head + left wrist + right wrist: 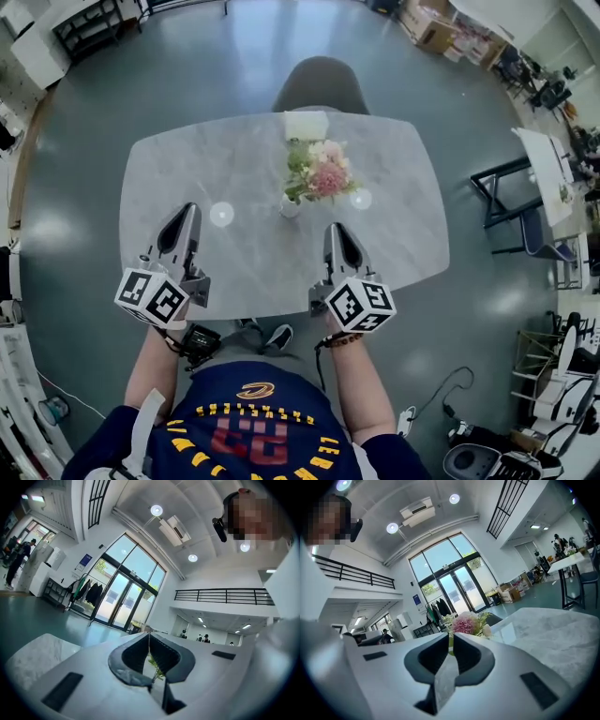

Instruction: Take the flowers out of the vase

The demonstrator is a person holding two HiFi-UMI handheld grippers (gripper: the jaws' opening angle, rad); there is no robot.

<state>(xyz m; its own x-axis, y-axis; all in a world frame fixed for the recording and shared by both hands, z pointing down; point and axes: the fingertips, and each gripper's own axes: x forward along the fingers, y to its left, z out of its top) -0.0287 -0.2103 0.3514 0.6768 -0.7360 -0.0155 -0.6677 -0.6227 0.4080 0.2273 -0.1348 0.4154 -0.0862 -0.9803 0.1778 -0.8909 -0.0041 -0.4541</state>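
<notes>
We make out little of the vase (290,208) in the head view: the flowers (319,169) spread over its mouth, and it is too small for us to tell its shape. In the left gripper view the body of the left hand-held gripper (149,637) blocks the vase. Only a green sliver of the flowers (156,667) shows through the slot behind its closed jaws. In the right gripper view the right hand-held gripper (451,637) hides the vase and stems, so we see only the flower heads. The far chair (320,84) is partly covered by the tabletop (187,169). We cannot tell what the white object (307,125) at the tabletop's far edge is. The person's hands are mostly hidden behind the marker cubes (151,297).
</notes>
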